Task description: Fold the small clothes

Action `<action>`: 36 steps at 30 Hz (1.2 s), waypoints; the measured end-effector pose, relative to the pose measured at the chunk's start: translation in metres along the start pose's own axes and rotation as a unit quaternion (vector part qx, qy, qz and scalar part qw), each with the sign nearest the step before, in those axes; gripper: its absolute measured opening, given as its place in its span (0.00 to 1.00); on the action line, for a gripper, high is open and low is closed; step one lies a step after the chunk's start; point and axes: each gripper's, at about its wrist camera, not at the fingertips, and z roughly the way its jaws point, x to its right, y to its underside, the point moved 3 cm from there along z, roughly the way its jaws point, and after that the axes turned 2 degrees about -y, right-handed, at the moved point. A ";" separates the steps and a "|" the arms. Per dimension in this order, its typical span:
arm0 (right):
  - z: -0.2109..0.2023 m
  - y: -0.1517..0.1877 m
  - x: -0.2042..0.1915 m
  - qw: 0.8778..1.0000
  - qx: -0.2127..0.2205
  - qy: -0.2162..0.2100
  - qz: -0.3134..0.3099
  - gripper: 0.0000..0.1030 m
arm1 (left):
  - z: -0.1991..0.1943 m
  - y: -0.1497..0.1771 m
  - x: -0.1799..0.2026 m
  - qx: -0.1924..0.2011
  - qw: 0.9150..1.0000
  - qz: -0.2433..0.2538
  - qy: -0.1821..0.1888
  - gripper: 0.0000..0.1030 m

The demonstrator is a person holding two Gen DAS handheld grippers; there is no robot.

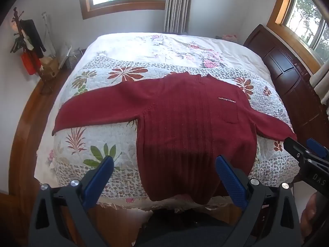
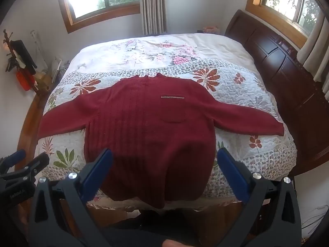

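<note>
A dark red knitted sweater (image 1: pixel 185 113) (image 2: pixel 148 123) lies flat and face up on the bed, both sleeves spread out to the sides, its hem hanging a little over the near edge. A small chest pocket with a silver bar sits right of its middle. My left gripper (image 1: pixel 164 175) hovers open above the hem, blue pads wide apart and nothing between them. My right gripper (image 2: pixel 164 168) is likewise open over the hem, holding nothing. The right gripper (image 1: pixel 306 154) also shows at the right edge of the left wrist view, and the left gripper (image 2: pixel 22 164) at the left edge of the right wrist view.
The bed carries a floral quilt (image 1: pixel 144 51) (image 2: pixel 185 47). A dark wooden headboard (image 1: pixel 287 65) (image 2: pixel 277 49) stands on the right. A coat rack with hanging items (image 1: pixel 26 47) stands at the left wall, boxes beside it. Wooden floor (image 1: pixel 30 113) runs along the bed's left side.
</note>
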 end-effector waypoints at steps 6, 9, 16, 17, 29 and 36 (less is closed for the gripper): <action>0.001 -0.003 0.008 1.000 -0.003 -0.011 0.003 0.98 | 0.000 0.001 0.001 0.002 1.000 0.000 -0.005 0.96; -0.002 -0.002 -0.001 1.000 0.005 0.002 -0.006 0.98 | 0.000 0.001 0.001 0.002 1.000 0.000 -0.005 0.96; -0.002 0.000 0.000 1.000 0.005 0.001 -0.004 0.98 | -0.002 0.000 0.000 0.007 1.000 -0.001 -0.005 0.96; -0.002 0.000 0.001 1.000 0.005 0.000 -0.003 0.98 | -0.002 0.000 0.000 0.006 1.000 -0.001 -0.004 0.96; 0.000 0.002 0.005 1.000 0.004 -0.001 0.002 0.98 | -0.001 0.001 0.007 0.006 1.000 0.005 -0.007 0.97; -0.001 0.002 0.003 1.000 0.006 -0.003 -0.001 0.98 | -0.002 0.001 0.007 0.008 1.000 0.003 -0.009 0.96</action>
